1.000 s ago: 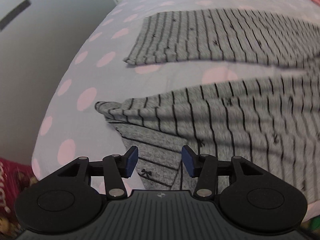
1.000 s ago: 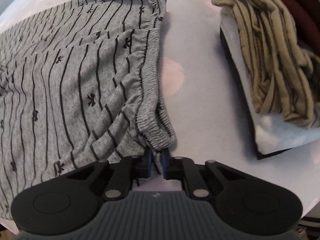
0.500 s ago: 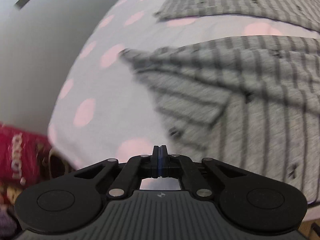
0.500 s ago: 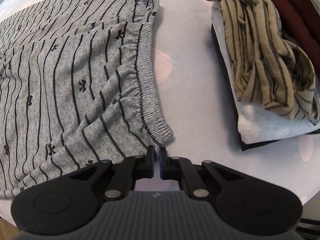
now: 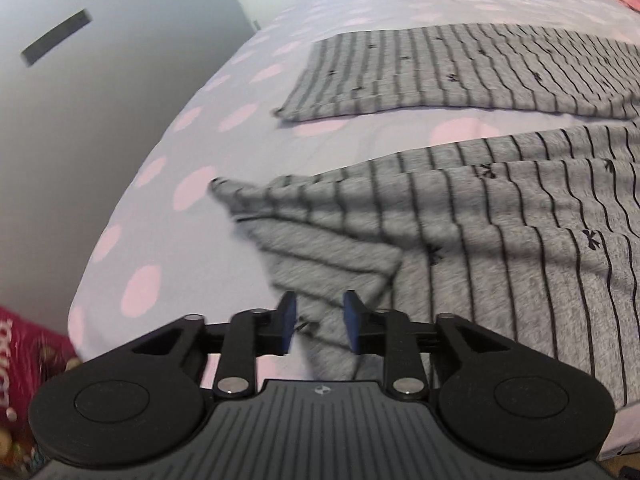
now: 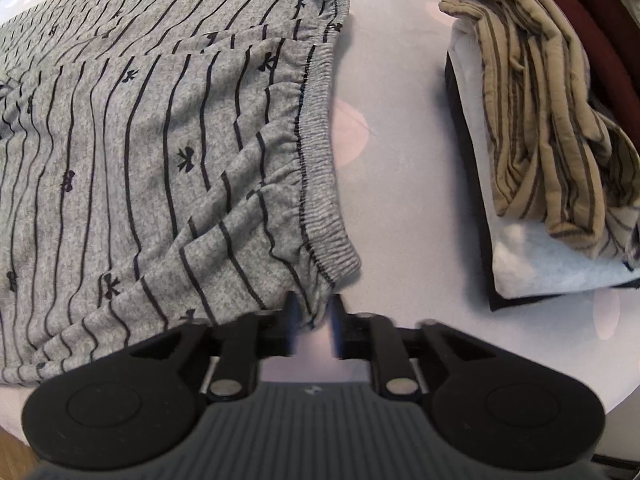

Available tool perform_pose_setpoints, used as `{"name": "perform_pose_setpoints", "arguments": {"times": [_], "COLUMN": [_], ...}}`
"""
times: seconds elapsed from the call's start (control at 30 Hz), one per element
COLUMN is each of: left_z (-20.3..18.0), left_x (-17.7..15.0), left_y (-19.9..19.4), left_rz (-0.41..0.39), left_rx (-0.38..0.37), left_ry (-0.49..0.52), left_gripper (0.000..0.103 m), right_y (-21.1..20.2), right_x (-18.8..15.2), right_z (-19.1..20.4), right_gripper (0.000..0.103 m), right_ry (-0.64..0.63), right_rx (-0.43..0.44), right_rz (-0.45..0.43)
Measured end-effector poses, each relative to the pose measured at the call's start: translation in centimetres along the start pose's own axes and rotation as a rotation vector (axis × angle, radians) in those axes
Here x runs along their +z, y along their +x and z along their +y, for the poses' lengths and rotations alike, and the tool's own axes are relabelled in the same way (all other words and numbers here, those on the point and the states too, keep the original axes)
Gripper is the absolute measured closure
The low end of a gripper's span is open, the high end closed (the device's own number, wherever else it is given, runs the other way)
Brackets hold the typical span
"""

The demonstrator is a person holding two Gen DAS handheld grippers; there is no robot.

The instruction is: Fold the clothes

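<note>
Grey pyjama trousers with black stripes and small bows lie flat on the bed. In the left wrist view the two legs spread apart, the near hem corner folded over. My left gripper is open, its jaws on either side of that near hem. In the right wrist view the elastic waistband lies in front of my right gripper, which is open with the near waistband corner between its jaws.
The bed sheet is pale lilac with pink dots; its edge drops off at the left beside a grey wall. A stack of folded clothes, tan striped on top, lies right of the waistband. A red bag sits below the bed's corner.
Both grippers were shut half a second ago and have opened. The left one has moved forward over the near hem; the right one has moved onto the waistband corner.
</note>
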State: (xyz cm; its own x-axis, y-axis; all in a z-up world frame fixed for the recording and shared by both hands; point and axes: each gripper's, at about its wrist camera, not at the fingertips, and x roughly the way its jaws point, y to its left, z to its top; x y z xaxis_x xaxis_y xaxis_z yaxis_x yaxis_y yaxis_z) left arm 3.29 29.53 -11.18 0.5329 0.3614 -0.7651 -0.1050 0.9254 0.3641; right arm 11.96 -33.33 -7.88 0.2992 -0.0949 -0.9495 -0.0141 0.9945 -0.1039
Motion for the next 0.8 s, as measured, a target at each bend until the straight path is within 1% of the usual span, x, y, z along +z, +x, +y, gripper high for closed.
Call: {"name": "perform_pose_setpoints", "arguments": {"times": [0.07,0.17,0.2,0.23,0.27,0.3,0.4,0.53,0.67,0.77,0.8], "left_z": [-1.3,-2.2,-2.2,-2.2,-2.0,-1.7,-0.1,3.5,5.9,6.5,6.6], "left_x": [0.5,0.9,1.0,1.1,1.1,1.0,0.3,-1.7,-3.9,-4.7,-4.9], "left_y": [1.1,2.7,3.2,3.5,3.6,3.5,2.7,1.7,1.3,1.3,1.2], "left_rz": [0.014,0.057,0.075,0.089,0.101,0.108,0.124,0.205,0.287,0.327,0.332], "left_rx": [-0.003,-0.010,-0.006,0.003,0.015,0.025,0.052,0.095,0.151,0.146,0.136], "left_ry": [0.021,0.031,0.027,0.020,0.012,0.002,-0.045,-0.174,-0.234,-0.258,-0.261], "left_gripper": [0.075,0.076,0.087,0.094,0.100,0.102,0.103,0.103,0.103,0.102,0.099], "right_y": [-1.0,-2.2,-2.5,-2.7,-2.9,-3.0,-3.2,-2.5,-2.7,-2.9,-3.2], "right_x": [-0.1,-0.4,-0.4,-0.4,-0.5,-0.3,0.1,1.4,2.1,2.6,2.6], "right_z": [-0.1,-0.5,-0.5,-0.5,-0.5,-0.3,0.4,2.0,3.4,4.6,4.9], "right_gripper": [0.052,0.049,0.049,0.048,0.048,0.048,0.047,0.046,0.046,0.046,0.046], "right_ry": [0.010,0.024,0.028,0.029,0.029,0.024,0.000,-0.045,-0.087,-0.116,-0.124], "right_rx": [0.002,0.006,0.006,0.003,0.001,-0.004,-0.013,-0.011,-0.004,0.005,0.012], "right_rz": [-0.030,-0.064,-0.071,-0.075,-0.078,-0.082,-0.090,-0.093,-0.103,-0.121,-0.132]}}
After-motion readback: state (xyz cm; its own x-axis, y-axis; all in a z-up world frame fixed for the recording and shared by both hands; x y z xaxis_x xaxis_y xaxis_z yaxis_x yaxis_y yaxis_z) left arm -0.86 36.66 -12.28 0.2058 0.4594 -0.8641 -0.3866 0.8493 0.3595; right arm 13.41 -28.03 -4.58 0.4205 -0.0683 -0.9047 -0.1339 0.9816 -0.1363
